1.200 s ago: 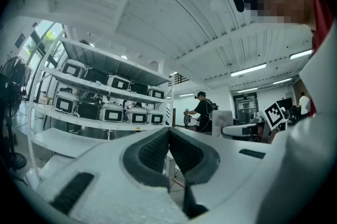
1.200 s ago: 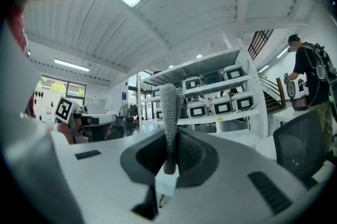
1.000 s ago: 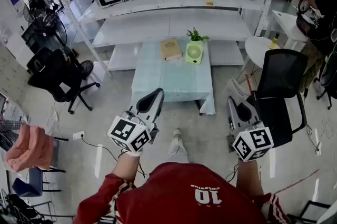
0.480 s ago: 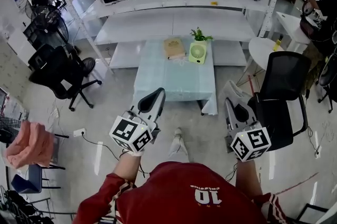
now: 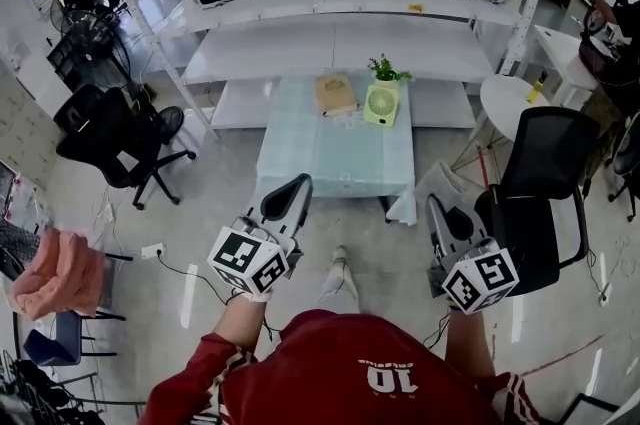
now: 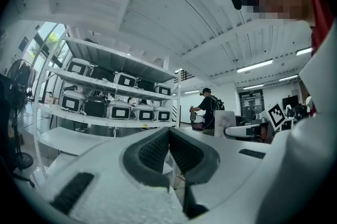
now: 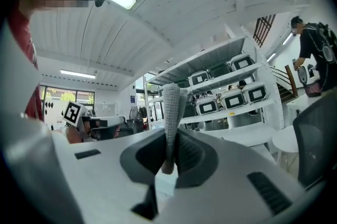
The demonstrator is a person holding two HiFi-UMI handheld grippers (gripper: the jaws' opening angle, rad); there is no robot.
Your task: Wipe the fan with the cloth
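A small green fan [image 5: 380, 103] stands at the far right of a low table with a pale blue cover [image 5: 335, 153], well ahead of both grippers. My right gripper [image 5: 437, 207] is shut on a grey-white cloth [image 5: 437, 185]; in the right gripper view the cloth [image 7: 171, 112] sticks up as a strip between the closed jaws [image 7: 169, 159]. My left gripper [image 5: 293, 188] is held at the same height on the left. Its jaws [image 6: 168, 138] are shut together with nothing in them. Both grippers hang over the floor, short of the table's near edge.
A tan book [image 5: 335, 93] and a potted plant [image 5: 385, 69] sit beside the fan. Black office chairs stand left [image 5: 115, 148] and right [image 5: 540, 188] of the table. White shelving [image 5: 330, 8] with appliances lies behind. A pink cloth [image 5: 55, 273] lies on a chair far left.
The table and fan have slid slightly lower and right in the head view as the person moves toward them. Both grippers keep their pose; the cloth stays in the right one.
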